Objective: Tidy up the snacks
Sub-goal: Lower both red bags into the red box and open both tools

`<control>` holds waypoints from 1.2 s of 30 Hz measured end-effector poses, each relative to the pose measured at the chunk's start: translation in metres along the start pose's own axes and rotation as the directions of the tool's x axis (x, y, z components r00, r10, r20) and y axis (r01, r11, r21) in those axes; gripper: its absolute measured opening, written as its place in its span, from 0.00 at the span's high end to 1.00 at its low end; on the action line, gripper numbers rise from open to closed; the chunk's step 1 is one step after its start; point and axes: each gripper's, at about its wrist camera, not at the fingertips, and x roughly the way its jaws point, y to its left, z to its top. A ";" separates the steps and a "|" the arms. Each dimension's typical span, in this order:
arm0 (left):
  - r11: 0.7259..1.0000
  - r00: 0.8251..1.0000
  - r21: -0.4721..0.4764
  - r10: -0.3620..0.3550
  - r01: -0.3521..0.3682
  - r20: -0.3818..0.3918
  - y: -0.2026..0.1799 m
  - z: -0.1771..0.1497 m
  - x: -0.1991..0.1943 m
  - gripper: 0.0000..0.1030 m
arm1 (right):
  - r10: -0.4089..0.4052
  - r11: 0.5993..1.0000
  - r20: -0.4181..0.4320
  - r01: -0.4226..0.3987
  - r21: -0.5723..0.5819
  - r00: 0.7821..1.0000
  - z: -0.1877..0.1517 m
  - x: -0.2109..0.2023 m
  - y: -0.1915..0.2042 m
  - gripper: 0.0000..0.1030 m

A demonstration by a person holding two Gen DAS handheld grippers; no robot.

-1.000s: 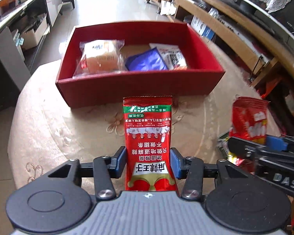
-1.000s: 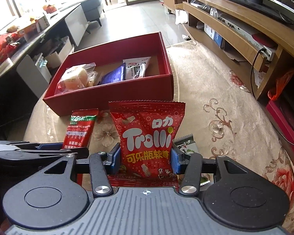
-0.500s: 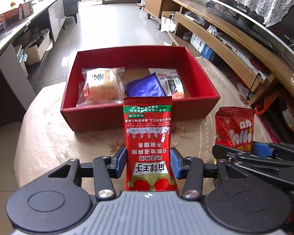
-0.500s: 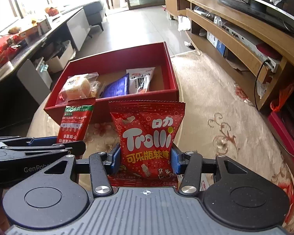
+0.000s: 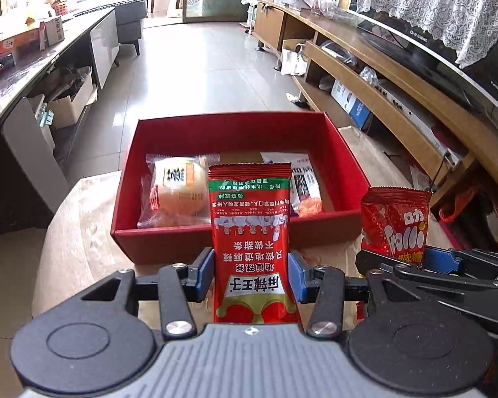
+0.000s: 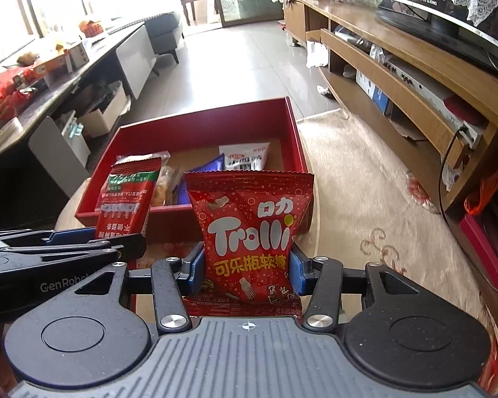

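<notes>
Left gripper [image 5: 250, 273] clamps a tall red spicy-strip packet [image 5: 250, 242] upright at lower centre of its view; right gripper [image 6: 247, 265] pinches a red Trolli gummy bag [image 6: 249, 232] the same way — both raised before the red box [image 5: 169, 242], mid-frame, which holds a wrapped bun [image 5: 176, 194], a white sachet [image 6: 245, 157] and a blue packet [image 6: 202, 172] on the patterned tablecloth [image 6: 365, 199]

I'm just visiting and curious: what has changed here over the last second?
Both grippers lifted toward the red box. Left gripper still clamps the spicy strip packet; right gripper still clamps the Trolli bag. Nothing was released, and the snacks in the box stayed put.
</notes>
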 end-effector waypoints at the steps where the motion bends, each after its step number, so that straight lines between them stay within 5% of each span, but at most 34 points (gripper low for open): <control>1: 1.000 1.000 -0.001 0.003 -0.003 0.004 0.000 0.002 0.001 0.59 | 0.000 1.000 0.003 0.000 0.000 1.000 0.002 0.000 0.000 0.45; 20: 0.996 0.995 -0.039 0.079 -0.077 0.055 0.009 0.052 0.035 0.61 | 0.002 1.000 0.032 -0.002 -0.027 0.999 0.049 0.038 0.007 0.45; 36: 0.989 0.989 -0.039 0.145 -0.145 0.003 0.010 0.062 0.085 0.62 | 0.000 0.999 -0.005 0.000 -0.032 1.000 0.056 0.084 0.005 0.45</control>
